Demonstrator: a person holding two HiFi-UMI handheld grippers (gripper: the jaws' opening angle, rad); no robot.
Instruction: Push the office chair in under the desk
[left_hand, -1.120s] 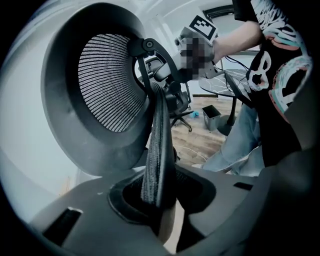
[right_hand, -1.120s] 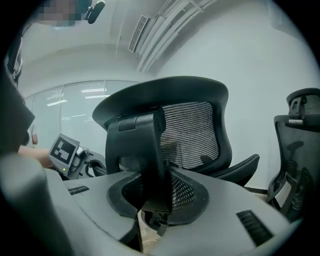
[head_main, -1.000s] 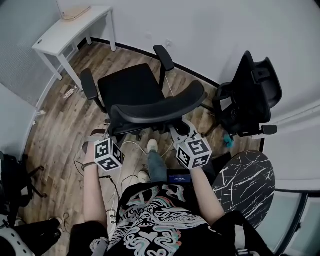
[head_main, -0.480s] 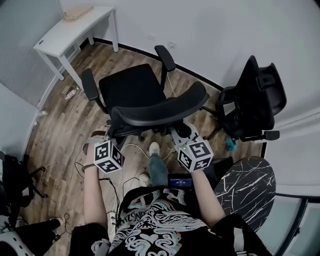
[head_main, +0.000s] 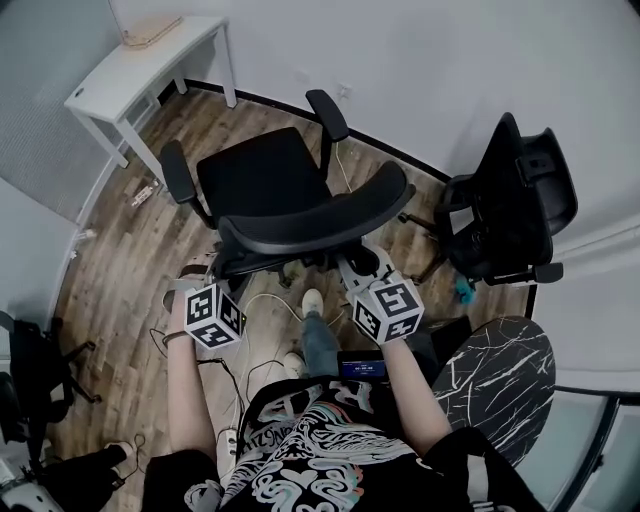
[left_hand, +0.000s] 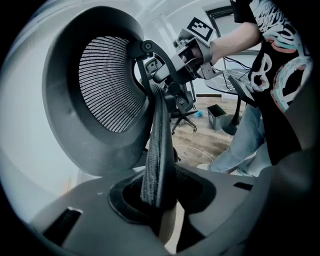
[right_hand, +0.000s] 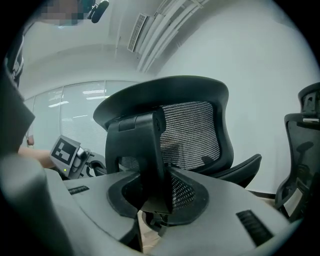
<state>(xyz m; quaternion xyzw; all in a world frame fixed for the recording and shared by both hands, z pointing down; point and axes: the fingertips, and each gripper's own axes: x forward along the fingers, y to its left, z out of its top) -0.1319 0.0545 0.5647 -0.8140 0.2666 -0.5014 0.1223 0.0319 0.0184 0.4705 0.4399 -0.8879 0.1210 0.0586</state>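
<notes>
The marble-patterned table stands nearest, just beside the person's right arm.

Left tongs: clenched on the mesh edge of the backrest. The mesh strip stands upright between the two jaws and both pads press on it.

Right tongs: clenched on the black support bracket at the rear of the same backrest. The bracket fills the gap between the jaws.

The office chair stands directly in front of the person on the wooden floor, its seat turned away from them and both armrests raised. Loose cables lie on the floor below the backrest.

The white counter stands in the far left corner against the wall, well apart from the office chair. The chair is not under it.

A second chair stands at the far right, near the wall.
</notes>
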